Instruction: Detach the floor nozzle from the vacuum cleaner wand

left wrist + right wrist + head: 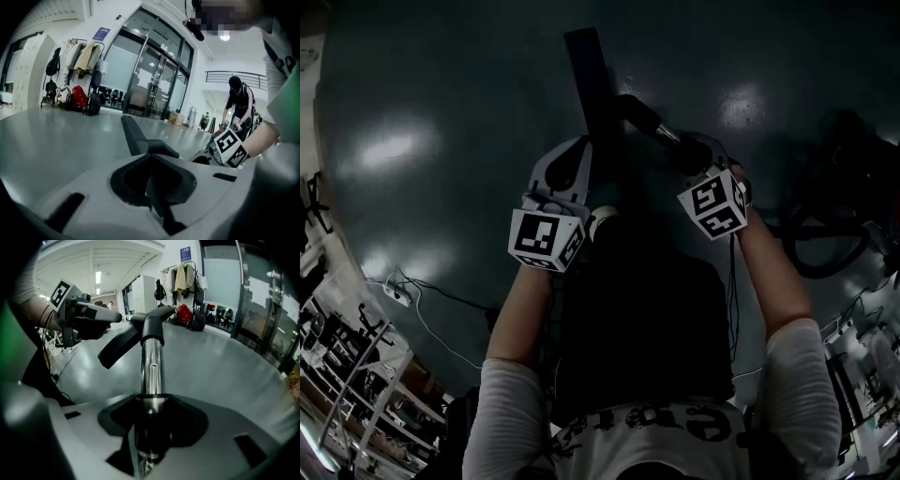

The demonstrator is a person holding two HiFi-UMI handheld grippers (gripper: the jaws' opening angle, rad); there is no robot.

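The black floor nozzle (pixel 586 75) hangs above the dark floor, still joined by its neck (pixel 152 329) to the chrome wand (pixel 151 376). My right gripper (pixel 149 427) is shut on the wand, which runs up from between its jaws; in the head view this gripper (pixel 698 155) sits right of the nozzle. My left gripper (pixel 151 176) is shut, with the nozzle (pixel 136 136) just ahead of its tips. Whether it touches the nozzle I cannot tell. In the head view the left gripper (pixel 572 169) lies close against the nozzle's left side.
Cables and a power strip (pixel 394 292) lie on the floor at the left, beside shelving (pixel 356 394). A black hose (pixel 825 234) coils at the right. A coat rack (pixel 79 58), bags (pixel 77 98), glass doors (pixel 150 79) and a standing person (pixel 239 101) are farther off.
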